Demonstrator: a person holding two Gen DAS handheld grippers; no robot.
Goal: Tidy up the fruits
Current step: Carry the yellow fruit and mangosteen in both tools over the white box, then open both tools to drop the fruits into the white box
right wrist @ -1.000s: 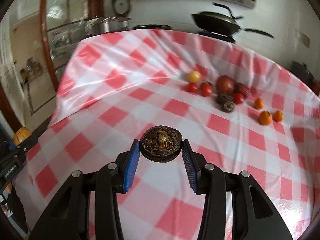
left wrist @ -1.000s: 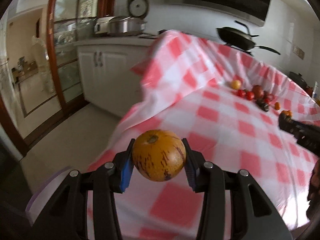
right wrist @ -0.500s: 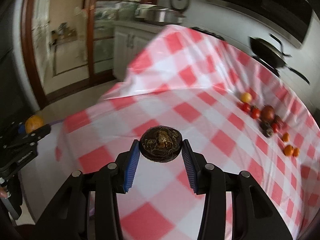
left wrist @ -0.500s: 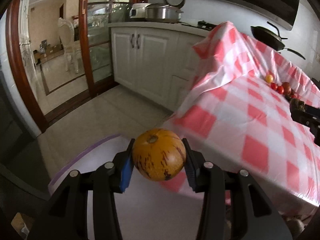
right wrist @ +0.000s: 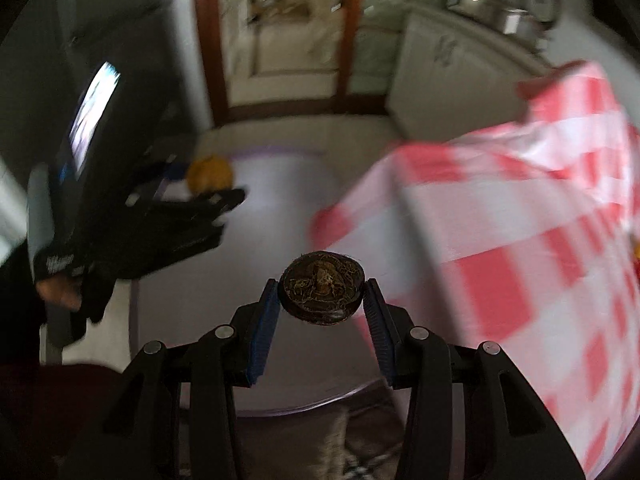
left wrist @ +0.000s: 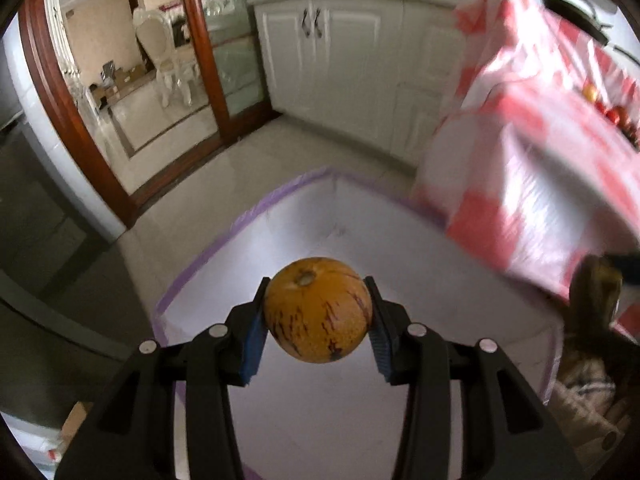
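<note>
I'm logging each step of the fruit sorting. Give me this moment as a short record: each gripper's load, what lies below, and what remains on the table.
left gripper: shut on a round orange fruit with dark red streaks
right gripper: shut on a flat dark brown fruit
below the grippers: a white bin with a purple rim, standing on the floor beside the table
table cover: red-and-white checked cloth
left on the table: small yellow and red fruits at the far edge, blurred

Round orange fruit [left wrist: 319, 316] with dark purple streaks, stem end up; flat, dark brown, shrivelled fruit [right wrist: 321, 293], both held aloft.
</note>
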